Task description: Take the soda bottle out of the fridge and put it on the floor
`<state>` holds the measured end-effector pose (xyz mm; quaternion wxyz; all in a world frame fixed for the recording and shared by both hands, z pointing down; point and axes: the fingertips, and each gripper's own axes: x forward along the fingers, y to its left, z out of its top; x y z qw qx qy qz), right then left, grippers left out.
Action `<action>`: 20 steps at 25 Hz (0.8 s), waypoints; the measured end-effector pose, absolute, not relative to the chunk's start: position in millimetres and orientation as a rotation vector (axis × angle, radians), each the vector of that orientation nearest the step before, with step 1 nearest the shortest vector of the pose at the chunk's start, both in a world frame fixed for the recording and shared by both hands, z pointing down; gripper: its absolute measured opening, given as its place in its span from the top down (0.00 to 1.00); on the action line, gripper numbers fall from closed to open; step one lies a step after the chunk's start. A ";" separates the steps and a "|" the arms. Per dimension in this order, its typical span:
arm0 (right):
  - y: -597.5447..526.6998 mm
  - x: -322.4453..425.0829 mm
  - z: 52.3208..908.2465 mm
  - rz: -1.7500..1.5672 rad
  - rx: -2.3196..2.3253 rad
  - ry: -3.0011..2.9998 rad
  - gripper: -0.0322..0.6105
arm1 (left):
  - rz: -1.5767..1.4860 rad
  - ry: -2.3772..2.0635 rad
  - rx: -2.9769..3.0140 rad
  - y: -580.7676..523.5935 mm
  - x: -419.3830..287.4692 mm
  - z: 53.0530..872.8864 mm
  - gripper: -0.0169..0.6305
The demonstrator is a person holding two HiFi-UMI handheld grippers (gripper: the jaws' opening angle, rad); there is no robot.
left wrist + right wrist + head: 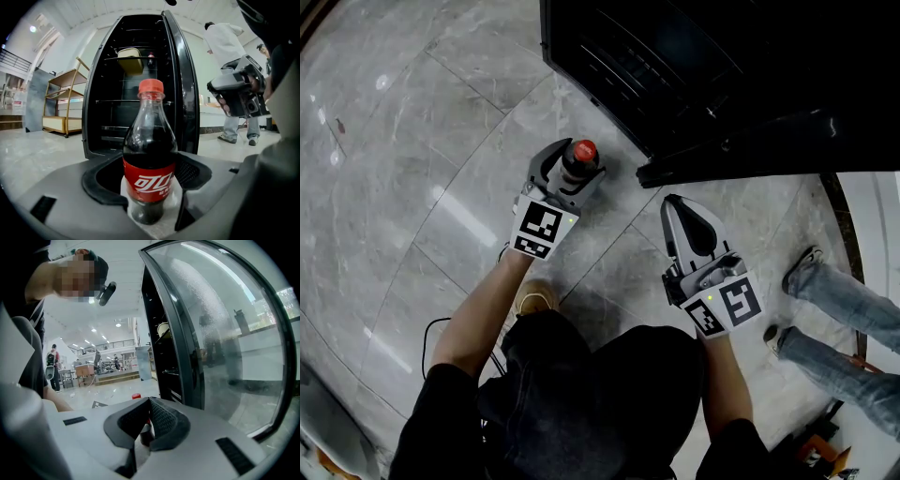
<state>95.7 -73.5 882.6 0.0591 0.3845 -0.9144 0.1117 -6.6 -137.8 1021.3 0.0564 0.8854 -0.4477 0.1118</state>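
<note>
The soda bottle (579,153) has a red cap, a red label and dark soda. It stands upright in front of the open black fridge (675,75). My left gripper (577,159) is shut on it, with the pads against both sides of the label (150,180). Its base (146,213) is low over the marble floor; whether it touches, I cannot tell. My right gripper (673,202) is shut and holds nothing, to the right of the bottle and near the fridge door's lower edge (741,145). The right gripper view shows the red cap (136,396) just past the closed tips (149,401).
The fridge's glass door (225,343) stands open close on the right. A pale container (130,60) sits on an upper fridge shelf. Another person's jeans-clad legs (839,300) stand at the right. A wooden cart (58,103) is far left, and a cable (441,328) lies by my feet.
</note>
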 end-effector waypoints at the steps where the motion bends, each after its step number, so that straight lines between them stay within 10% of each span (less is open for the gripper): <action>1: -73.8 95.1 883.0 0.343 1.166 -2.768 0.92 | 0.334 -1.359 2.688 -136.7 -6.9 1020.7 0.49; 20: -88.8 87.9 803.1 0.361 1.183 -2.726 0.92 | 0.296 -1.345 2.706 -119.1 -24.3 881.6 0.48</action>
